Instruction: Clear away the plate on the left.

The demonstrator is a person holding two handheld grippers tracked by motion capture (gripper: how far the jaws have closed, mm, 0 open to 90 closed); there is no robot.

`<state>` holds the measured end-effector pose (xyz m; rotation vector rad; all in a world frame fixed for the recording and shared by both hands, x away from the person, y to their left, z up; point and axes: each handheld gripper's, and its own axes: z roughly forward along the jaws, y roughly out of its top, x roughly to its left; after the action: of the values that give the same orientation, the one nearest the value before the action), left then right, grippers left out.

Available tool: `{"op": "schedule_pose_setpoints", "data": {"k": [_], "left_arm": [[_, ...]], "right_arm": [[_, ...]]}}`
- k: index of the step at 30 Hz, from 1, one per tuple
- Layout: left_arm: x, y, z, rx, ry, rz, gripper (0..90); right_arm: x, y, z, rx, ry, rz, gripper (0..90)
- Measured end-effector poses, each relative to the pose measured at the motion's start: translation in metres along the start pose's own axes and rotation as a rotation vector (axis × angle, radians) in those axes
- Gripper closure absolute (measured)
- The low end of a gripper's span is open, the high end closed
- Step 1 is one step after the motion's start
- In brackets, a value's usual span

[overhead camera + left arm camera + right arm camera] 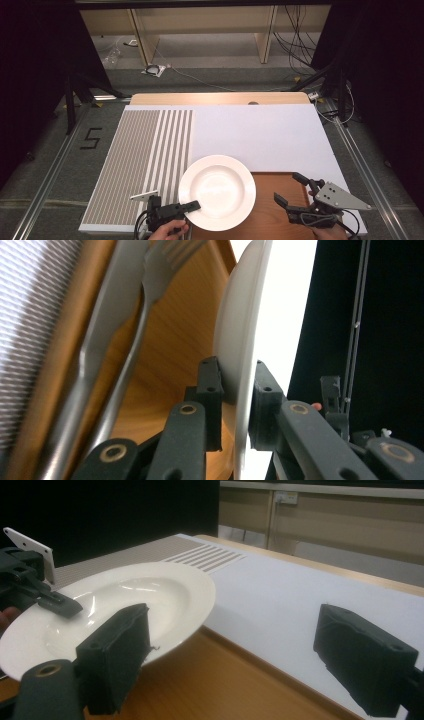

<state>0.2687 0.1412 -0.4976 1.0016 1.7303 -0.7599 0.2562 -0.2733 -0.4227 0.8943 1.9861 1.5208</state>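
A white deep plate (217, 192) is held by its near-left rim, partly over the wooden board (272, 217). My left gripper (192, 205) is shut on that rim, one jaw on top and one beneath. The left gripper view has the plate (240, 325) edge-on between the pads (212, 390). Beneath the plate a fork (150, 290) and a knife (107, 315) lie on the board (175, 355). My right gripper (290, 188) is open over the board, right of the plate and apart from it. In the right gripper view its gripper (240, 665) holds nothing, and the plate (140, 595) appears lifted off the board (215, 685).
A white sheet (260, 130) covers the table's middle and right. A grey striped mat (140, 160) lies at the left. Cables and black stands are on the floor beyond the far edge (220, 97).
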Motion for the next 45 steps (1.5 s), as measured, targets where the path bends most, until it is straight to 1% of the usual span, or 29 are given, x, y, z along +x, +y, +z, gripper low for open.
{"op": "schedule_pose_setpoints", "data": {"k": [3, 9, 17, 18, 27, 33, 34, 38, 41, 42, 43, 45], "left_arm": [[0.0, -0.003, 0.005, 0.02, 0.002, 0.005, 78.7], [0.0, -0.009, 0.015, 0.06, 0.023, 0.016, 78.6], [-0.001, -0.018, 0.029, 0.104, 0.04, 0.034, 78.5], [-0.001, -0.019, 0.03, 0.105, 0.041, 0.03, 78.5], [0.0, -0.025, 0.039, 0.141, 0.056, 0.047, 78.4], [-0.001, -0.027, 0.045, 0.152, 0.057, 0.051, 78.3], [-0.001, -0.027, 0.046, 0.157, 0.059, 0.058, 78.3], [0.0, -0.028, 0.049, 0.167, 0.061, 0.05, 78.3], [0.0, -0.029, 0.052, 0.176, 0.067, 0.057, 78.3], [0.0, -0.03, 0.053, 0.178, 0.069, 0.051, 78.3], [0.001, -0.03, 0.053, 0.187, 0.07, 0.057, 78.3], [0.001, -0.031, 0.056, 0.184, 0.072, 0.052, 78.2]], "right_arm": [[0.0, 0.0, 0.0, 0.001, 0.0, 0.001, 15.6], [0.0, 0.0, 0.0, -0.002, 0.001, 0.0, 15.6], [0.0, 0.0, 0.0, -0.003, 0.001, 0.0, 15.6], [0.0, 0.0, 0.0, -0.003, 0.002, 0.001, 15.6], [0.0, 0.0, 0.0, -0.006, 0.002, -0.001, 15.6], [0.0, 0.0, 0.0, -0.005, 0.002, 0.0, 15.6], [0.0, 0.0, 0.0, -0.006, 0.002, 0.0, 15.6], [0.0, 0.0, -0.001, -0.003, 0.002, 0.002, 15.6], [0.0, 0.0, -0.001, -0.005, 0.003, 0.0, 15.6], [0.0, 0.0, -0.001, -0.005, 0.002, 0.0, 15.6], [0.0, 0.0, -0.001, -0.005, 0.003, 0.0, 15.6], [0.0, 0.0, -0.001, -0.003, 0.003, 0.002, 15.6]]}}
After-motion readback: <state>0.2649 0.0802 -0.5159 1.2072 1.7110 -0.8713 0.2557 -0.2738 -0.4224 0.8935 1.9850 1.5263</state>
